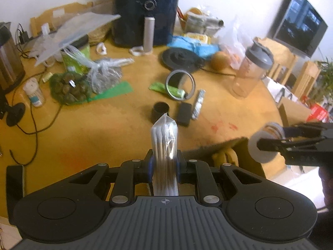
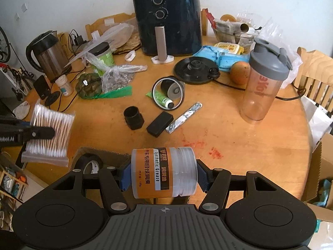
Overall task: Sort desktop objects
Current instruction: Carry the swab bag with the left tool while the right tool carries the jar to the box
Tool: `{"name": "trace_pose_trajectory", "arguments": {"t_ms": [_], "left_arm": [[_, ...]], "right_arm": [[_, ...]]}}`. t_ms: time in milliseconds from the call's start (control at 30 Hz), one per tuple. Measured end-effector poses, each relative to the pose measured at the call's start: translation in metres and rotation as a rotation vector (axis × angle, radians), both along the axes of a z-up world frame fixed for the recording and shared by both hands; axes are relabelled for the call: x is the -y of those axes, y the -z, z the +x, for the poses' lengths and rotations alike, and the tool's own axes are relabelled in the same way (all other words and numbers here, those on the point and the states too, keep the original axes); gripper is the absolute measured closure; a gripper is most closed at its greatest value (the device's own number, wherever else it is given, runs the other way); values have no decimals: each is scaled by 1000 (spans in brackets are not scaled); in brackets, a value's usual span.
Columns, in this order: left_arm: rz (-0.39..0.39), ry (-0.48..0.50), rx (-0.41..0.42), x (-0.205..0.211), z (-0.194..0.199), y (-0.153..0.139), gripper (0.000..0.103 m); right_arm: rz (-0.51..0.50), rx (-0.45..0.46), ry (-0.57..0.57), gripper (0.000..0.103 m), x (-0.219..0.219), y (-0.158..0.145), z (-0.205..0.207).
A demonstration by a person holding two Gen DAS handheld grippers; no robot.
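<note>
My left gripper is shut on a clear bag of cotton swabs, held edge-on above the table's near edge; the bag also shows flat in the right wrist view. My right gripper is shut on an orange-labelled grease jar, held sideways; the jar also shows at the right of the left wrist view. Below both grippers stands an open cardboard box with a roll of black tape inside. On the round wooden table lie a black cap, a black case and a foil strip.
A dark air fryer stands at the back, a kettle at the left, a shaker bottle at the right. A kettle base, a round mirror, a green tube, bags, cables and an orange fruit crowd the middle.
</note>
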State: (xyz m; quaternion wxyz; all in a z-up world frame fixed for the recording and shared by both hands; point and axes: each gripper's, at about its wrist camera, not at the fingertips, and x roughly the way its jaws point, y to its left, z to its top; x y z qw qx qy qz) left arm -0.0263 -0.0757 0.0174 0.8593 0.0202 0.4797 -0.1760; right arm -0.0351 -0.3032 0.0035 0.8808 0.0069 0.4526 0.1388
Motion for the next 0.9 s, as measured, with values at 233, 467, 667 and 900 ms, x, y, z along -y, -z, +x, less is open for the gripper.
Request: {"name": "trace_pose_trajectory", "arguments": {"t_ms": [233, 467, 667, 900], "left_arm": [[12, 37, -88, 13, -1, 16, 83], [26, 56, -166, 19, -1, 32, 83], [52, 71, -231, 23, 1, 44, 83], [89, 85, -299, 28, 2, 60, 83]], "right_arm": [[-4, -45, -23, 39, 1, 11, -2], [-2, -77, -39, 39, 1, 20, -7], [0, -107, -44, 39, -2, 27, -13], [3, -127, -41, 39, -5, 33, -19]]}}
